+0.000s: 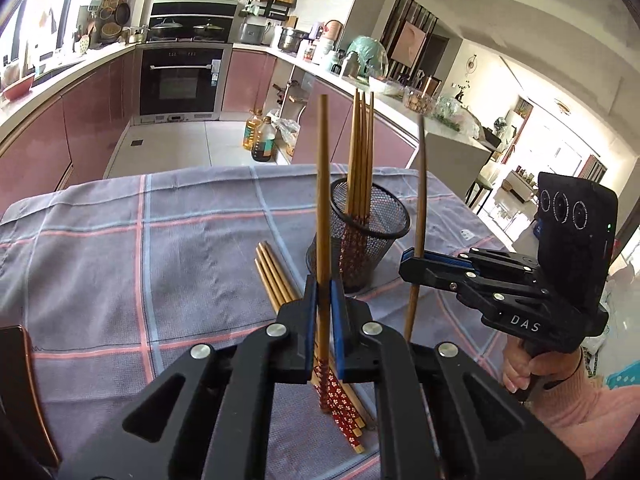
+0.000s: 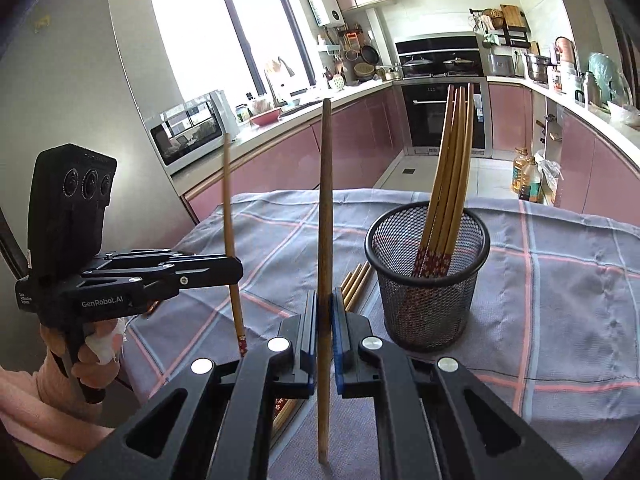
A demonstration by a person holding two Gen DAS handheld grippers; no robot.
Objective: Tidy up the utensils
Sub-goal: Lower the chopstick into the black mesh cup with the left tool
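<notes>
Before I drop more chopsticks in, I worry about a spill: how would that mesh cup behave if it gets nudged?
The mesh cup looks light, being open wire, so a nudge would probably slide it on the cloth. Its chopsticks stand tall and lean to one side, so it may tip that way. The wire wall looks stiff, unlikely to dent.

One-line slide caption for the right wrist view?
Both tools hold single chopsticks upright beside the mesh holder.

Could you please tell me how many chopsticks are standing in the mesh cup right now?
4, all leaning together inside the mesh cup: chopsticks in the cup. More may be hidden behind them.
</notes>
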